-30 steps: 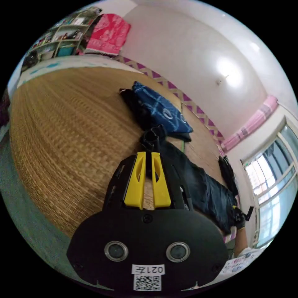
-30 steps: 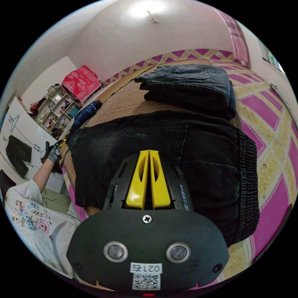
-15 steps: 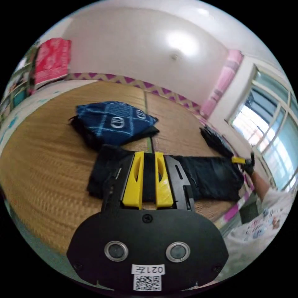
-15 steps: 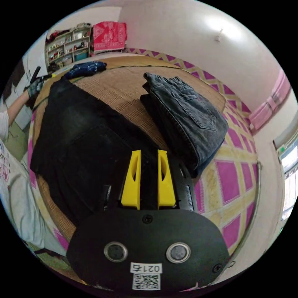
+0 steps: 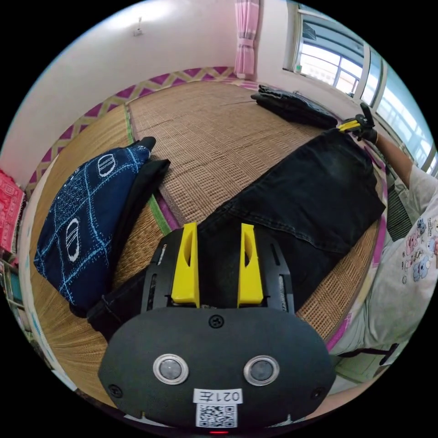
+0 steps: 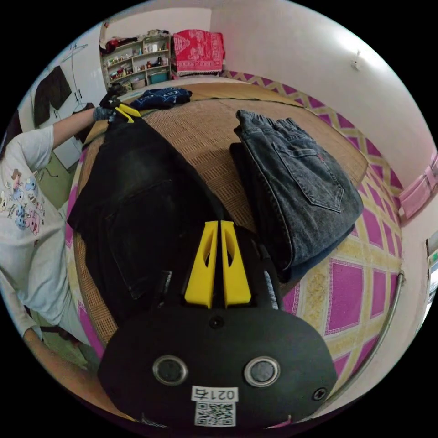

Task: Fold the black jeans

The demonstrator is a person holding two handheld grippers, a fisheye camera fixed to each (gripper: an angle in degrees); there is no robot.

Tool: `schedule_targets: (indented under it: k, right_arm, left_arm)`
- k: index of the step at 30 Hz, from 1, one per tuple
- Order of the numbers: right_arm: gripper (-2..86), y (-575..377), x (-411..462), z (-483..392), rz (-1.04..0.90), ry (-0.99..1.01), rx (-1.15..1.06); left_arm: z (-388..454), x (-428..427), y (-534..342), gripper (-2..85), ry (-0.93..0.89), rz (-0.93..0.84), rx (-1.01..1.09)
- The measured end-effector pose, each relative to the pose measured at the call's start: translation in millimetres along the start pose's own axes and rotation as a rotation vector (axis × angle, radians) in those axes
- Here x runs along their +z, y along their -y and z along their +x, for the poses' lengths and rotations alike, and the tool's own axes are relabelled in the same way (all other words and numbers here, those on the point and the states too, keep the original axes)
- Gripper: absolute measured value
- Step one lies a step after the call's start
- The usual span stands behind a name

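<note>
The left gripper (image 5: 218, 228) stands with its jaws spread over the hem end of the black jeans (image 5: 296, 200), gripping nothing. The right gripper (image 6: 217, 226) has its jaws pinched together at the waist end. The jeans lie flat on the woven mat (image 5: 214, 132); farther off lie folded grey jeans (image 6: 296, 191) and a blue cloth (image 5: 86, 214).
</note>
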State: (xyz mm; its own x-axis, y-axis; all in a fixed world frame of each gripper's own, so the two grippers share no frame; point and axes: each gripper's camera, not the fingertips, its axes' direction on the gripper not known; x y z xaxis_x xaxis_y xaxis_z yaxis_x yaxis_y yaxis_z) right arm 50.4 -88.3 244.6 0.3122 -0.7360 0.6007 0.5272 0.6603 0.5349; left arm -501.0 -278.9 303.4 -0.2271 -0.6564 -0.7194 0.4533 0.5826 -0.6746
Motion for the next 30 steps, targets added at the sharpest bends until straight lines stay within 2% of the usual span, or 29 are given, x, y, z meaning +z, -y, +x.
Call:
schedule_targets:
  k: [3, 4, 12, 15, 20, 23, 28, 30]
  right_arm:
    - [-0.4, -8.7, -11.3, -6.0, 0.018, -0.007, 0.005]
    - [-0.5, -9.9, -12.5, -7.6, 0.015, -0.009, 0.003]
    - [-0.5, -30.6, -54.2, -22.3, 0.069, 0.015, 0.008]
    - [-0.4, -48.9, -105.6, -47.8, 0.162, 0.029, -0.04]
    - [-0.4, -111.0, -198.8, -125.2, 0.293, 0.021, -0.114]
    - [-0.4, -158.2, -221.1, -182.9, 0.287, 0.053, -0.141]
    - [-0.4, -228.2, -188.5, -238.5, 0.219, 0.171, -0.053]
    - [-0.3, -254.5, -160.7, -242.1, 0.203, 0.215, 0.051]
  left_arm:
    - [0.5, -2.7, -6.1, 5.4, 0.024, 0.008, 0.003]
    - [0.8, -6.3, -9.3, 0.7, 0.02, 0.022, 0.003]
    - [-0.1, -51.0, -35.2, -0.9, -0.004, 0.142, 0.002]
    - [5.9, -99.2, -57.8, -1.0, -0.034, 0.271, 0.019]
    - [42.2, -198.6, -153.6, -0.9, -0.095, 0.515, 0.063]
    - [71.7, -221.2, -214.4, -0.9, -0.134, 0.543, 0.06]
    - [91.2, -200.9, -302.0, -0.9, -0.242, 0.55, -0.1]
    - [89.7, -185.3, -325.2, -0.9, -0.284, 0.548, -0.175]
